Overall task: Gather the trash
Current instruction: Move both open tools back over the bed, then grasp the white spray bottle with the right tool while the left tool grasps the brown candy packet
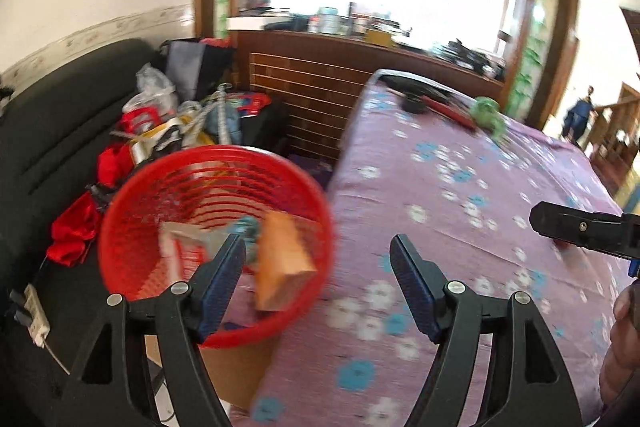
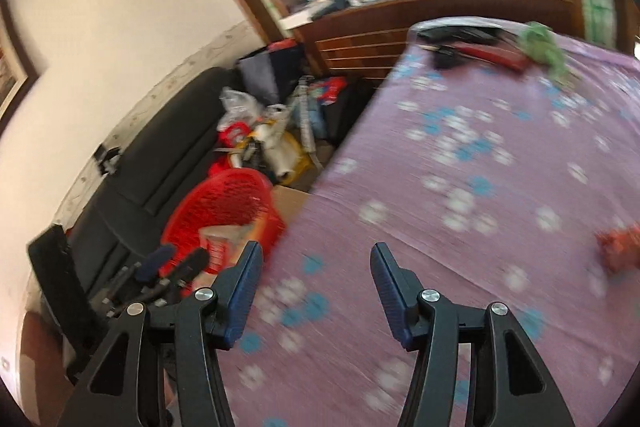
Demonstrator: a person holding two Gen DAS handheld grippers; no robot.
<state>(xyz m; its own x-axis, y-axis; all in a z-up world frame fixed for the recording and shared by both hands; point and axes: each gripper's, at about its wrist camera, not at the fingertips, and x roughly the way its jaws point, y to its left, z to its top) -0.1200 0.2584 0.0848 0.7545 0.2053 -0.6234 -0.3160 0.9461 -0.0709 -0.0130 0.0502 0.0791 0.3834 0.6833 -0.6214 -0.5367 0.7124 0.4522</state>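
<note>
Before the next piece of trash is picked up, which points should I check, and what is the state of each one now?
1. left gripper empty, fingers apart: ok.
2. right gripper empty, fingers apart: ok.
3. red basket upright beside the bed, mouth open: ok.
4. orange carton fully inside the basket: not ok, it leans over the rim.
5. Next trash found: ok, a red wrapper lies on the purple bedsheet.
6. green item at the far end is trash: cannot tell, blurred.
</note>
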